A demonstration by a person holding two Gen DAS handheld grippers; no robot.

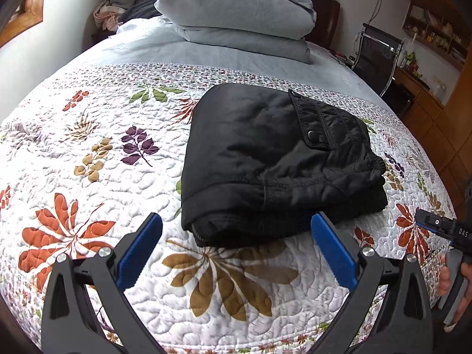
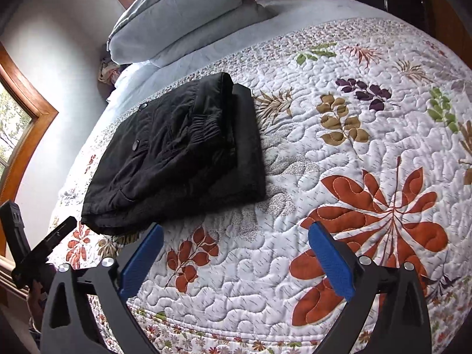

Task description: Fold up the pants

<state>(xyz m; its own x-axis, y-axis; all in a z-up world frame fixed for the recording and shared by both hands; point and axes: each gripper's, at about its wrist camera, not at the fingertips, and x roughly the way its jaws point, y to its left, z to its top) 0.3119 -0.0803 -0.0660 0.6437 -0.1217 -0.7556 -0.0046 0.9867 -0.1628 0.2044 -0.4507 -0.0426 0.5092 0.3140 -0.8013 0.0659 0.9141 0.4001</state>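
Two grippers sit in your hands with their blue-padded fingers spread wide and nothing between them: your left gripper (image 1: 236, 247) hovers over the quilt (image 1: 88, 153) just short of the near edge of the pants, and your right gripper (image 2: 234, 253) hangs above bare quilt to the right of the bundle. The black pants (image 1: 271, 159) lie folded into a compact, thick stack on the flowered quilt, toward the side of the bed nearer your left gripper. On top you can see a flap pocket with a snap button (image 1: 311, 133), and the gathered elastic waistband (image 2: 203, 126) runs along the upper layer, which sits slightly offset from the flat layer beneath it. From your left wrist view the right gripper's body pokes in at the far right edge, well clear of the fabric. Beyond the pants, a pale grey folded duvet (image 1: 236, 14) is piled at the head of the bed, and a black chair (image 1: 380, 59) stands beside the bed.
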